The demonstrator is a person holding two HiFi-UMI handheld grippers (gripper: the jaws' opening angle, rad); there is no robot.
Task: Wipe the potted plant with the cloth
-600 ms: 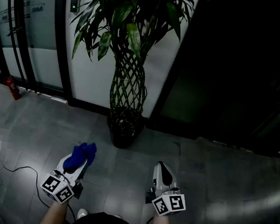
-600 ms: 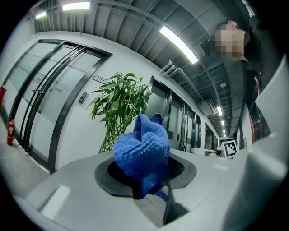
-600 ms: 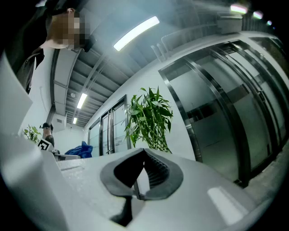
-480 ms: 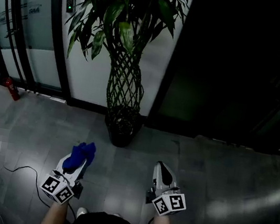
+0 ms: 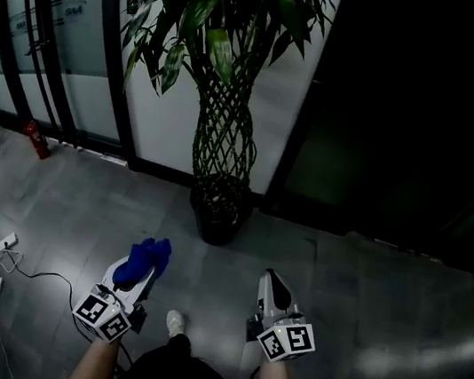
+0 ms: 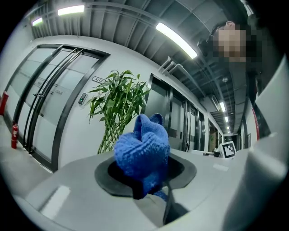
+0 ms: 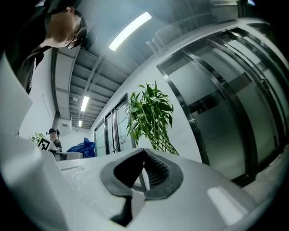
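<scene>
A tall potted plant point(image 5: 228, 93) with a braided lattice trunk and green leaves stands in a dark pot point(image 5: 217, 212) against the wall; it also shows in the left gripper view as the plant point(image 6: 115, 106) and in the right gripper view as the plant point(image 7: 151, 115). My left gripper point(image 5: 146, 261) is shut on a bunched blue cloth point(image 5: 142, 260), which fills the jaws as the cloth point(image 6: 142, 153). My right gripper point(image 5: 273, 287) is shut with nothing in it, jaws together point(image 7: 143, 176). Both grippers hang low over the floor, well short of the plant.
Glass doors with black frames point(image 5: 55, 37) line the left wall, with red extinguishers point(image 5: 36, 140) at their foot. A power strip and cables point(image 5: 4, 249) lie on the grey floor at left. A dark doorway point(image 5: 410, 123) is to the right. My shoe point(image 5: 175, 322) shows below.
The view has shifted: the plant and pot now sit slightly higher and closer, and a shoe has stepped into sight. Both grippers keep their places and states.
</scene>
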